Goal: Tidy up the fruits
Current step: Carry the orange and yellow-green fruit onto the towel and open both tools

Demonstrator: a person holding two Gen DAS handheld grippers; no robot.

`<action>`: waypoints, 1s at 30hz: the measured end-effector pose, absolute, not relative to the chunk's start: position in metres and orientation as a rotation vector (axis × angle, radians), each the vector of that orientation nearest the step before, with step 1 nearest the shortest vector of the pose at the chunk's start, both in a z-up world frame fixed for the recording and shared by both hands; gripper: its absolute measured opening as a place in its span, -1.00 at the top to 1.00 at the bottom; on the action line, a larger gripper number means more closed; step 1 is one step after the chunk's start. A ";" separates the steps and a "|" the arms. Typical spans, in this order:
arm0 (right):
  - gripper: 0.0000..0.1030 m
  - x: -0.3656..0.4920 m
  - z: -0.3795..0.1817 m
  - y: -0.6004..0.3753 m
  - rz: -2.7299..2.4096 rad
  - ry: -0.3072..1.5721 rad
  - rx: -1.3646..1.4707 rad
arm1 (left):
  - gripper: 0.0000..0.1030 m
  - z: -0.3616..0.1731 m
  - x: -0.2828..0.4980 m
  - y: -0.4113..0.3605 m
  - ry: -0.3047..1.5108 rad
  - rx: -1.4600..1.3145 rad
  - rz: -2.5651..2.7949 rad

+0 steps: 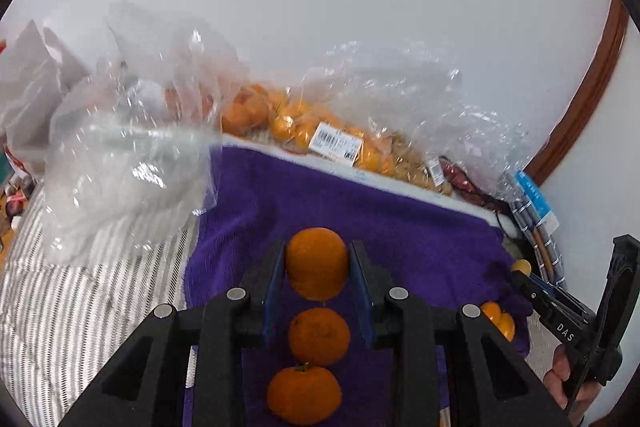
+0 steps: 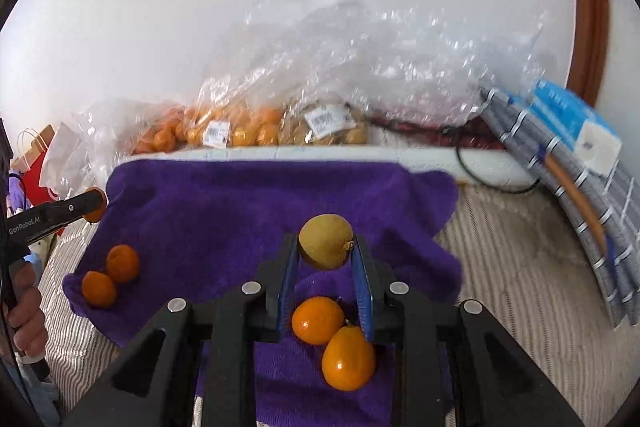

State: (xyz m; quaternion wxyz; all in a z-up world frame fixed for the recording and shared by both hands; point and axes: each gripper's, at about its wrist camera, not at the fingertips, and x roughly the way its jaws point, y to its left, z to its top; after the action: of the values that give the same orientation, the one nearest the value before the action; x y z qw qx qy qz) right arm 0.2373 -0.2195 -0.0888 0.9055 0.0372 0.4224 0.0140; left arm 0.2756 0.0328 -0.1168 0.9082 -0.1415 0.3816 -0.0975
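Left wrist view: left gripper (image 1: pixel 318 263) clamps a mandarin (image 1: pixel 317 262) at frame centre, above the purple towel (image 1: pixel 400 227); two placed mandarins (image 1: pixel 319 336) line up straight below it, toward the bottom edge.

Right wrist view: right gripper (image 2: pixel 326 247) clamps a yellow-green fruit (image 2: pixel 326 241), probably a small pear; two orange fruits (image 2: pixel 318 320) lie lower centre, just under the fingers.

Striped bed cover (image 2: pixel 520 287) bearing a purple towel (image 2: pixel 248 211), with clear plastic bags of fruit (image 2: pixel 240 127) along its far edge.
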 end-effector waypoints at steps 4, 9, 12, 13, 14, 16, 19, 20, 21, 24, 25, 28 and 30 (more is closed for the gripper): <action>0.49 0.241 -0.101 -0.220 0.017 0.884 0.055 | 0.41 -0.127 0.279 0.027 0.814 -0.281 -0.200; 0.49 0.244 -0.113 -0.224 -0.001 0.910 0.071 | 0.41 -0.133 0.280 0.024 0.820 -0.257 -0.181; 0.49 0.246 -0.118 -0.225 -0.010 0.917 0.074 | 0.41 -0.136 0.283 0.025 0.832 -0.266 -0.181; 0.49 0.246 -0.119 -0.226 -0.009 0.923 0.079 | 0.41 -0.138 0.283 0.025 0.835 -0.270 -0.180; 0.49 0.246 -0.120 -0.227 -0.008 0.927 0.083 | 0.41 -0.139 0.283 0.025 0.838 -0.269 -0.178; 0.49 0.246 -0.122 -0.229 -0.010 0.935 0.087 | 0.41 -0.141 0.284 0.024 0.845 -0.259 -0.175; 0.48 0.246 -0.124 -0.230 -0.011 0.939 0.093 | 0.41 -0.144 0.285 0.023 0.850 -0.247 -0.166; 0.48 0.246 -0.123 -0.231 -0.009 0.939 0.094 | 0.41 -0.145 0.285 0.023 0.851 -0.248 -0.164; 0.48 0.246 -0.122 -0.231 -0.009 0.937 0.094 | 0.41 -0.145 0.286 0.024 0.851 -0.250 -0.165; 0.43 0.245 -0.120 -0.233 -0.007 0.932 0.099 | 0.41 -0.145 0.285 0.025 0.852 -0.254 -0.166; 0.41 0.244 -0.120 -0.233 -0.005 0.932 0.099 | 0.41 -0.146 0.286 0.025 0.856 -0.258 -0.165; 0.40 0.240 -0.115 -0.231 -0.014 0.923 0.082 | 0.41 -0.148 0.287 0.027 0.865 -0.265 -0.159; 0.39 0.234 -0.110 -0.228 -0.023 0.906 0.063 | 0.41 -0.150 0.288 0.027 0.872 -0.258 -0.150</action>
State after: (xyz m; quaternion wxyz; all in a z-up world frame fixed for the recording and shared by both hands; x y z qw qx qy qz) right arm 0.2343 -0.2282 -0.1098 0.8987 0.0304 0.4374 -0.0110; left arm 0.2876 0.0268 -0.1501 0.8958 -0.1243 0.4207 -0.0722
